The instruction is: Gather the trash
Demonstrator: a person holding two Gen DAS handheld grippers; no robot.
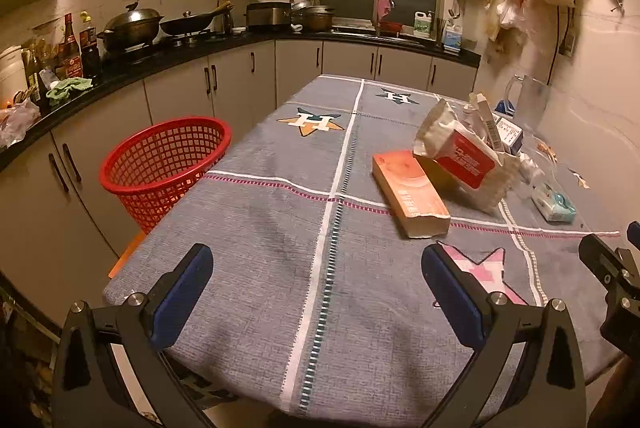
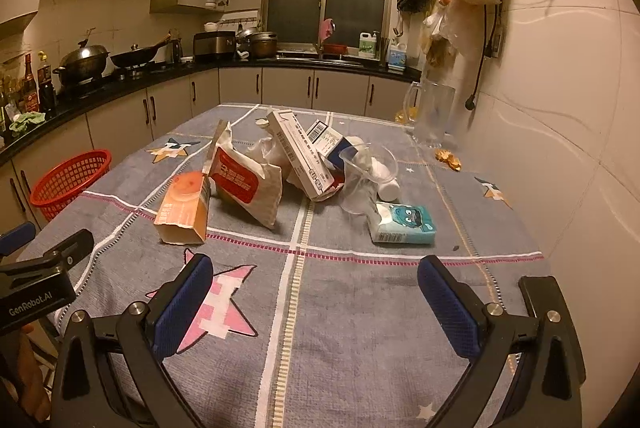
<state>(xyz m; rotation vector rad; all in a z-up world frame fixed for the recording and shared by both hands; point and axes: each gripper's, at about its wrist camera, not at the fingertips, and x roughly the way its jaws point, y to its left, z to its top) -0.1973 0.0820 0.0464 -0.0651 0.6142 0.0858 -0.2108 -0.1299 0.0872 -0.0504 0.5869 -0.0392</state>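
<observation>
Orange carton (image 2: 184, 206) lies nearest on the tablecloth (image 2: 360, 308), long axis running away from me, ahead-left of my right gripper (image 2: 316, 302) and ahead-right of my left gripper (image 1: 318, 292); both jaws gape empty. Red basket (image 1: 164, 168) waits far left.

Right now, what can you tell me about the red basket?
The red basket is a round, open-topped tub of plastic-looking lattice mesh with a solid rolled rim, tapering downward. It stands upright off the table's left edge, in front of the kitchen cabinets, its rim about level with the tablecloth. No trash shows inside it. Neither claw touches it.
</observation>
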